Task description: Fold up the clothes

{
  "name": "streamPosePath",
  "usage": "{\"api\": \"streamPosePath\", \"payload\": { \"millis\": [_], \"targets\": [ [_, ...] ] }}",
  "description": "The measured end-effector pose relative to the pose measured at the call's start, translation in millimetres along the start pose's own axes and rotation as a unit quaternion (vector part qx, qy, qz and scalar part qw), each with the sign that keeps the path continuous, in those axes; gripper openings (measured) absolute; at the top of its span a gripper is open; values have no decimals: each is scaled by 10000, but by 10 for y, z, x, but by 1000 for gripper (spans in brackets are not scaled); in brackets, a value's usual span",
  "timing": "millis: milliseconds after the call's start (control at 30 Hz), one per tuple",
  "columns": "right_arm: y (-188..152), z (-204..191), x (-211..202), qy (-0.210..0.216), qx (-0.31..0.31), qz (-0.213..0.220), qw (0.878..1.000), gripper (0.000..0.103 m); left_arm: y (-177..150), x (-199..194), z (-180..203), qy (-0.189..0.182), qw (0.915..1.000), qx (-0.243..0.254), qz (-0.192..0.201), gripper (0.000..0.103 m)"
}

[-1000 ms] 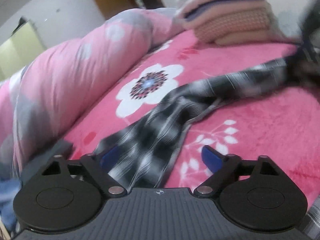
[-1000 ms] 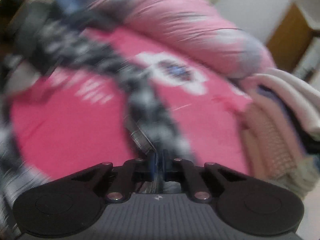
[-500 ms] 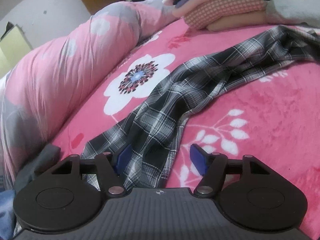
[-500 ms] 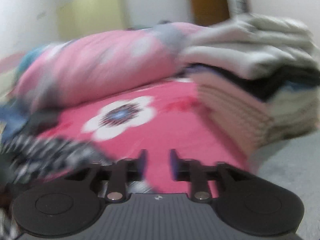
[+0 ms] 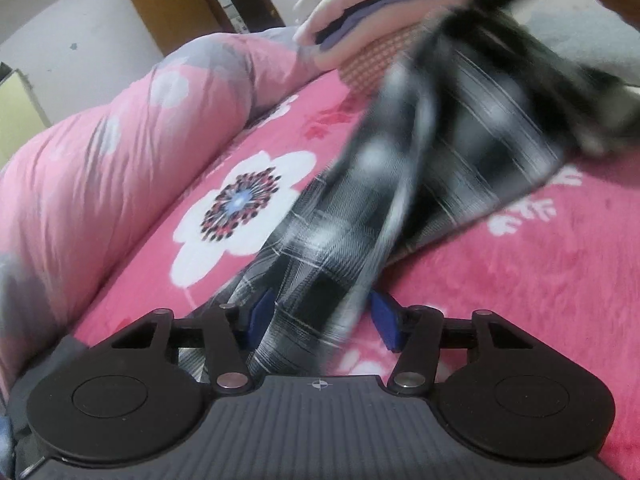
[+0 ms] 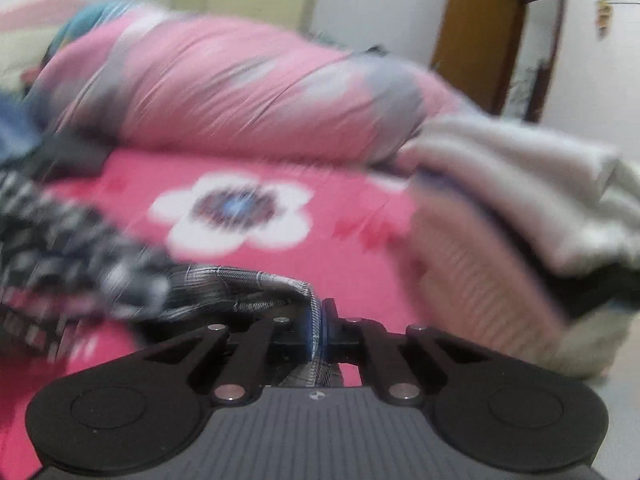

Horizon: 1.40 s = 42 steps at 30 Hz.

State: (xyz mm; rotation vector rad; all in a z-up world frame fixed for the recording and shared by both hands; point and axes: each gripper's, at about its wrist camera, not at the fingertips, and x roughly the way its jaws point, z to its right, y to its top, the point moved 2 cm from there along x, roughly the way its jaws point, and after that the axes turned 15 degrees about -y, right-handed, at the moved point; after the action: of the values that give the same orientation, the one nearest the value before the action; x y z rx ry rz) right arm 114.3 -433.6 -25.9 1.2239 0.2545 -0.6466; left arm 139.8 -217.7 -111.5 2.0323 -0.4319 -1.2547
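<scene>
Half a second back the plaid garment [image 5: 400, 208] lay slack across the pink bed cover [image 5: 540, 280] and the right gripper's [image 6: 319, 322] jaws stood apart over bare cover; now those jaws were pinched tight on a bunched hem, and the far end of the cloth was hoisted off the bed, smeared with motion.

On the left, the rolled pink quilt [image 5: 120, 168] walled in that side of the bed. The left gripper [image 5: 326, 318] kept its jaws wide, blue pads either side of the near end of the garment, which ran between them without being squeezed. From there the cloth's long axis climbed away and to the right, towards the stack of folded clothes [image 5: 384, 12] at the far edge. Its lifted end was probably twisted, though the blur hid the detail.

In the right wrist view the garment trailed off leftward from the clamped hem, the big white flower [image 6: 232, 212] showing on open cover beyond it. Further right, the folded stack [image 6: 520, 200] sat close.
</scene>
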Motion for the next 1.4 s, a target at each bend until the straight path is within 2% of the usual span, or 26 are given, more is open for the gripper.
{"api": "streamPosePath", "payload": {
  "millis": [67, 167, 233, 267, 300, 333, 433, 500, 567, 633, 700, 733, 767, 833, 967, 1033, 1067, 1133, 1233, 1300, 1400],
  "targets": [
    [14, 45, 42, -88, 45, 20, 9999, 4, 30, 53, 13, -21, 10000, 64, -1, 51],
    [34, 112, 106, -221, 113, 50, 9997, 5, 55, 108, 31, -58, 9999, 140, -15, 41],
    [48, 157, 148, -310, 158, 71, 9994, 5, 58, 131, 25, -53, 9999, 115, -48, 25],
    [55, 179, 169, -354, 180, 81, 9992, 5, 60, 136, 13, -61, 9999, 64, -57, 21],
    [62, 202, 190, -398, 203, 91, 9990, 5, 61, 142, 1, -69, 10000, 13, -67, 11],
    [68, 224, 211, -442, 225, 101, 9987, 5, 65, 126, -16, -69, 10000, -50, -33, 6],
    [76, 304, 138, -520, 361, 245, 9977, 5, 109, -48, -78, -7, 9995, -200, 259, 2],
    [105, 327, -27, -563, 374, 608, 9959, 5, 150, -259, -134, -18, 9981, -351, 513, 2],
    [145, 293, -212, -706, 7, 1138, 9910, 5, 190, -519, -181, -132, 9954, -467, 827, 2],
    [184, 247, -409, -858, -434, 1709, 9806, 5, 209, -763, -211, -213, 9929, -528, 1043, 2],
    [156, 168, -560, -955, -943, 2084, 9688, 7, 175, -896, -205, -294, 9926, -538, 1052, 2],
    [91, 168, -594, -976, -988, 1994, 9700, 13, 140, -921, -187, -334, 9929, -532, 1007, 2],
    [-2, 209, -621, -982, -833, 1757, 9760, 30, 105, -945, -170, -374, 9933, -526, 962, 2],
    [-188, 290, -676, -994, -522, 1280, 9854, 51, 5, -929, -116, -473, 9945, -468, 807, 2],
    [-562, 449, -792, -1007, 104, 314, 9944, 51, -195, -905, -1, -644, 9957, -337, 574, 2],
    [-743, 550, -879, -728, 969, -12, 9926, 51, -278, -917, 34, -662, 9962, -269, 506, 2],
    [-831, 604, -927, -541, 1487, -150, 9873, 51, -311, -934, 41, -672, 9962, -267, 491, 2],
    [-1005, 712, -1024, -161, 2507, -423, 9670, 51, -359, -946, 42, -676, 9962, -297, 453, 2],
    [-1244, 842, -1131, 451, 3874, -828, 9171, 51, -416, -939, 50, -619, 9970, -289, 354, 2],
    [-1326, 831, -1011, 848, 4389, -1121, 8875, 51, -445, -936, 51, -590, 9974, -296, 304, 2],
    [-1322, 953, -718, 764, 4687, -1311, 8702, 52, -476, -914, 59, -471, 9982, -301, 239, 2]
  ]
}}
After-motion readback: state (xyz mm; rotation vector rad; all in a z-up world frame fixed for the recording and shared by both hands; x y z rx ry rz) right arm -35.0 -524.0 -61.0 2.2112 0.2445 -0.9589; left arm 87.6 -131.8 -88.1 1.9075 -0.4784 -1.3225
